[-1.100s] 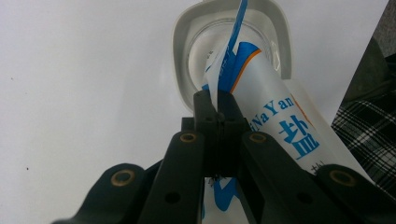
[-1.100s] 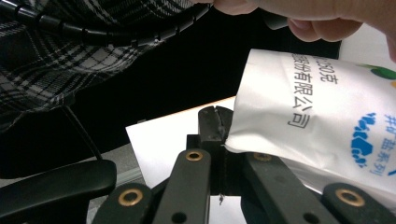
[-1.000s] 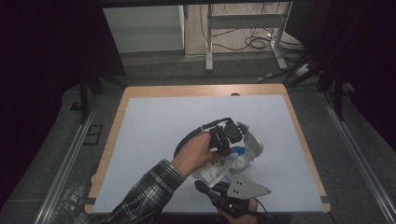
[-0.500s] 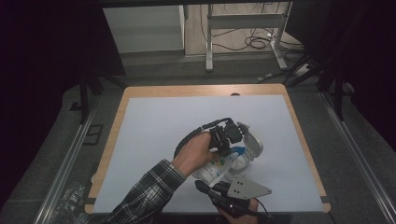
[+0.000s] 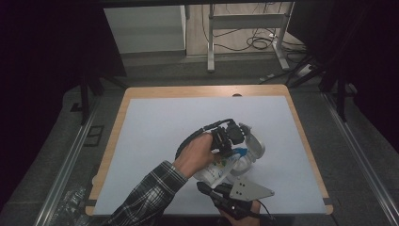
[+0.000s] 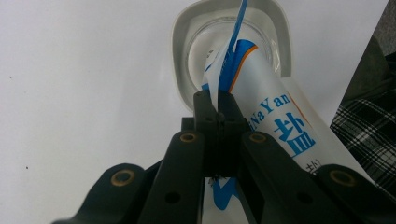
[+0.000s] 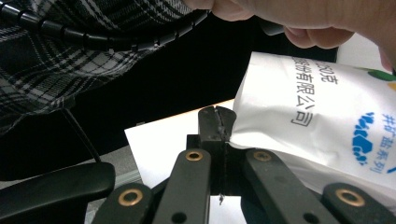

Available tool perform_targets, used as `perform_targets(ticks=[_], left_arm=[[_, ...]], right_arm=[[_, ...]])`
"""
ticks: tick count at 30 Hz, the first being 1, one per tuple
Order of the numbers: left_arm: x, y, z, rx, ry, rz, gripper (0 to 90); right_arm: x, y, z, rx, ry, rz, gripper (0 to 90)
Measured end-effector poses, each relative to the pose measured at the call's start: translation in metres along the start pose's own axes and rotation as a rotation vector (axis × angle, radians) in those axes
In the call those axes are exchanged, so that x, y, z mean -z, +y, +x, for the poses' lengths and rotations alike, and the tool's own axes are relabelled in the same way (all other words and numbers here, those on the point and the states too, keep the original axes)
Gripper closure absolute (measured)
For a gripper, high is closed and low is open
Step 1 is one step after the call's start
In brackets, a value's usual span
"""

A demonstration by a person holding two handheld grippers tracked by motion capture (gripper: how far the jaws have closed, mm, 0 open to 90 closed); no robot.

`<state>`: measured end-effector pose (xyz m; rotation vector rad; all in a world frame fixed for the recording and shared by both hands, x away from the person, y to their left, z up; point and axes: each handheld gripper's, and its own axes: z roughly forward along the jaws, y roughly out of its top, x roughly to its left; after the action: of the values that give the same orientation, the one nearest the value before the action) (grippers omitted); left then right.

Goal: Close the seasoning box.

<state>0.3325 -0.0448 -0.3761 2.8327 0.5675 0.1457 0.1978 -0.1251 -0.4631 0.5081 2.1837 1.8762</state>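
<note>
A white salt bag (image 6: 275, 116) with blue print lies tilted, its open mouth over a white bowl (image 6: 187, 70) with a clear inside. My left gripper (image 6: 217, 109) is shut on the bag's top edge, just above the bowl's rim. My right gripper (image 7: 217, 123) is shut on a lower corner of the bag (image 7: 317, 116). In the high view the left gripper (image 5: 231, 148) is beside the bowl (image 5: 254, 145). The bag (image 5: 214, 173) slopes down toward the right gripper (image 5: 203, 186) near the table's front edge.
The white sheet (image 5: 179, 122) covers a wooden table whose rim (image 5: 123, 117) shows at the left and back. A plaid sleeve (image 5: 150, 193) crosses the front left. Metal desk legs (image 5: 211, 42) and cables stand on the floor beyond the table.
</note>
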Motion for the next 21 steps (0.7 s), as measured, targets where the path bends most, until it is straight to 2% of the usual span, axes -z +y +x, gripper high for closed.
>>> perform_targets(ticks=[21], left_arm=[[0.0, 0.0001, -0.0001, 0.002, 0.0, 0.003, 89.9]], right_arm=[[0.0009, 0.0006, -0.0001, 0.004, -0.005, -0.006, 89.5]])
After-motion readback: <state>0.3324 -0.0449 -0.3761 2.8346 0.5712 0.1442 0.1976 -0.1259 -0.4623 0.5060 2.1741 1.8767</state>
